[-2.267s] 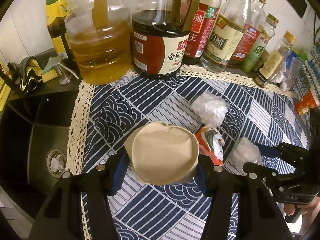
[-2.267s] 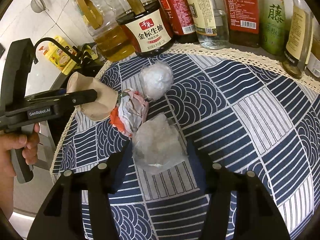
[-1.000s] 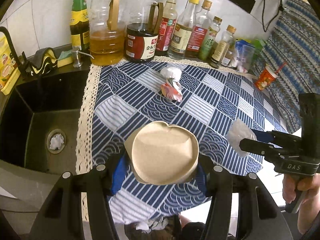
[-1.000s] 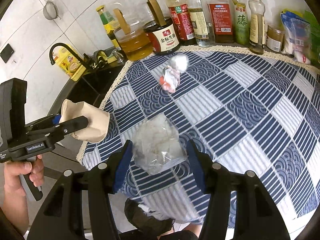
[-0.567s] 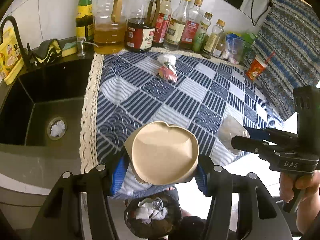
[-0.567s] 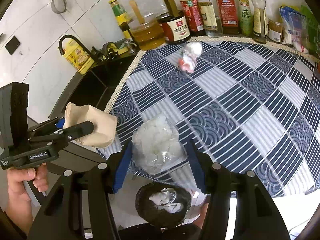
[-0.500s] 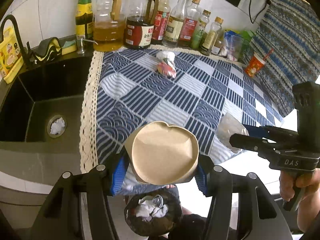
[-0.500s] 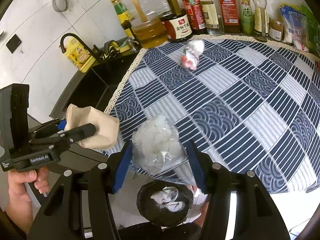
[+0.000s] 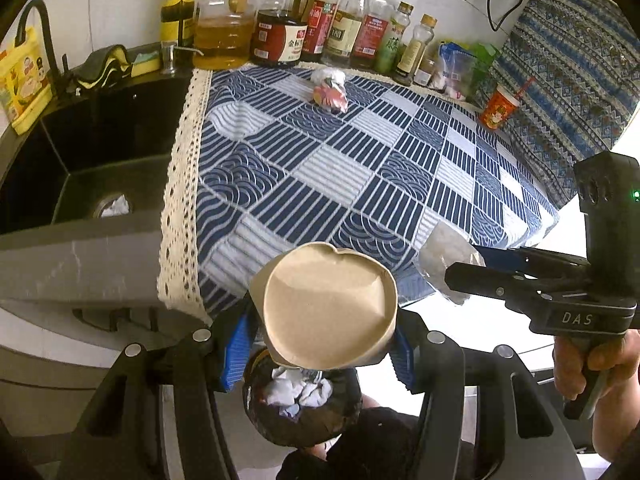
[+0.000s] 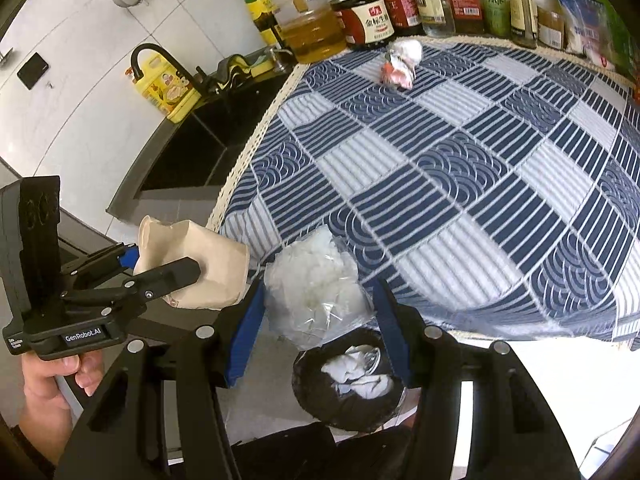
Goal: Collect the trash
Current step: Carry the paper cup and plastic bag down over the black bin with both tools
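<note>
My left gripper is shut on a squashed tan paper cup, held just past the counter's front edge above a black trash bin that has white paper inside. My right gripper is shut on a crumpled clear plastic bag, also beyond the edge and over the same bin. Each gripper shows in the other's view: the right one with its bag, the left one with its cup. A red-and-white wrapper and a white wad lie at the far side of the cloth.
A blue patterned cloth covers the counter. Several oil and sauce bottles line the back wall. A black sink lies to the left. A red paper cup stands at the far right. A person's dark clothing shows below the bin.
Both grippers have drawn back from the counter with their loads and sunk a little. The trash bin has come into view beneath them.
</note>
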A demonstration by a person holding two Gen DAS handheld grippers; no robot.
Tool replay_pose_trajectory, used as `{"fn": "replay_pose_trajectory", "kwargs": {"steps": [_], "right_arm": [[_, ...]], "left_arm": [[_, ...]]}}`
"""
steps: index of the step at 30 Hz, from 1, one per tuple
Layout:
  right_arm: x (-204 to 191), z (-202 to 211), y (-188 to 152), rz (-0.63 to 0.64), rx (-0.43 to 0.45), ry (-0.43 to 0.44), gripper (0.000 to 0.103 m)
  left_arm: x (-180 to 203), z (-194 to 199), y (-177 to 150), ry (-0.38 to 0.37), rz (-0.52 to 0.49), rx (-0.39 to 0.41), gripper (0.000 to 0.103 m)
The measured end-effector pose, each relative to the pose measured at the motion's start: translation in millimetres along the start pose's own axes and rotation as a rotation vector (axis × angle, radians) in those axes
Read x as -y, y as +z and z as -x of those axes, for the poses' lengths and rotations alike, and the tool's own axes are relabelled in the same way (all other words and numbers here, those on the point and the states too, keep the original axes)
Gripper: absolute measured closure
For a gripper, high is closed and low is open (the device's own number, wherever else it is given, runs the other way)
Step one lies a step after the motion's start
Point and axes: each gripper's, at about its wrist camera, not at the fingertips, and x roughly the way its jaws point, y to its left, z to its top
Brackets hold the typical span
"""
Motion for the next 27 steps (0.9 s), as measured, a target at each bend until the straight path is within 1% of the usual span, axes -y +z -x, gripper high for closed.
{"fn": "replay_pose_trajectory", "kwargs": {"steps": [4,11,17,27], "right_arm": [[-3,-3,-11,-0.008,-0.012,-0.001,0.047],[-1,-19,-33,-0.025,-0.059,-0.003,0.047],[5,-38,-53,-0.045,-0.12,0.001,0.047],[20,-76,-87,-0.098,-0.224,0.009,0.047]], "left_arm": [[1,-2,-12,-0.008,0.007,-0.014,0.048],[-2,-13,-35,-0.025,0.034,-0.057,0.048],[-10,-29,-56,-0.023,0.067,-0.108,0.048],[-23,-67,-91,-0.018,0.127,-0.215,0.048]]}}
